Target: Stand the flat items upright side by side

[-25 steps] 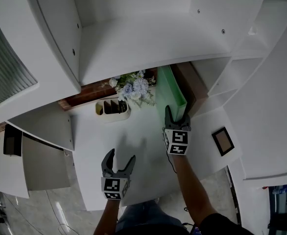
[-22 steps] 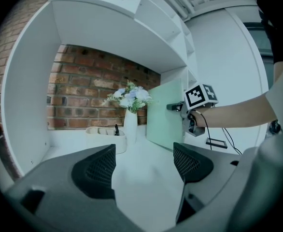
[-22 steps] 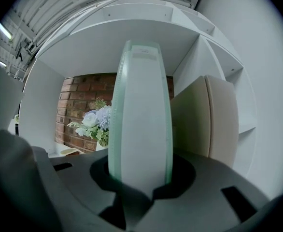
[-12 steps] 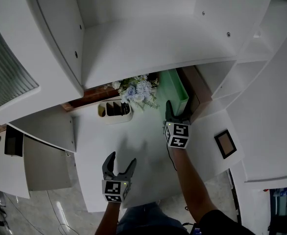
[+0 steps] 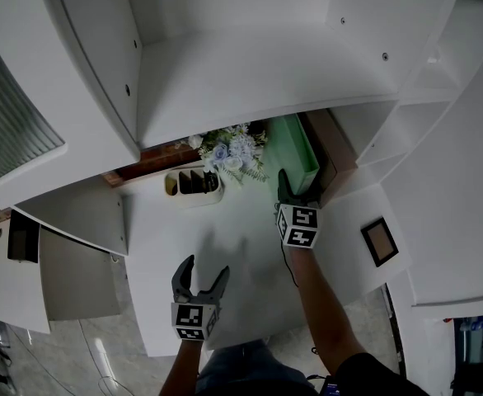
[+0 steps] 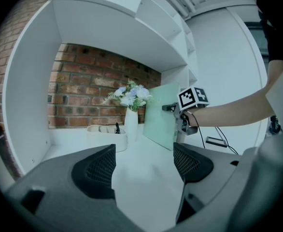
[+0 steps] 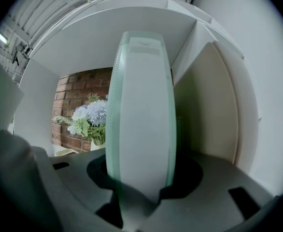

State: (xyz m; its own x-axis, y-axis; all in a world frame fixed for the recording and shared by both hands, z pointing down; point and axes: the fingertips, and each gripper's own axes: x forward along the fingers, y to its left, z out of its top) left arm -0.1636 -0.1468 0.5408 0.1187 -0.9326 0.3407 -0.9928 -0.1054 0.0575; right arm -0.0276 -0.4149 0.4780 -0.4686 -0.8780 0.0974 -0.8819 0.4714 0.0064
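So, the green folder (image 5: 295,145) is standing on its edge at the back of the table (image 5: 225,229), upper middle of the head view, tucked under the overhanging shelf (image 5: 250,73). The right gripper (image 5: 297,191) sits at the folder's near edge. In the right gripper view the folder fills the centre of the frame with the fingers on either side of it. Those fingers are opening, with the folder between them, and they don't look like they're squeezing it.

Just right of the folder in the head view, a brown flat thing (image 5: 327,148) stands upright too. It's close beside the folder and up against the white side wall of the shelf unit, so that side is tight. Left of the folder there's a vase of flowers (image 5: 232,151), near it but not touching. A white pen tray (image 5: 192,184) sits a bit further left, along the back edge by the brick wall (image 6: 83,91).

The left gripper (image 5: 202,269) hovers at lower centre-left, close to the table's front edge, fingers apart with nothing between them. Ahead of it there's a broad stretch of bare table running up to the tray, vase and folder.

A small picture frame (image 5: 377,239) lies flat at the right of the head view, well apart from everything else.
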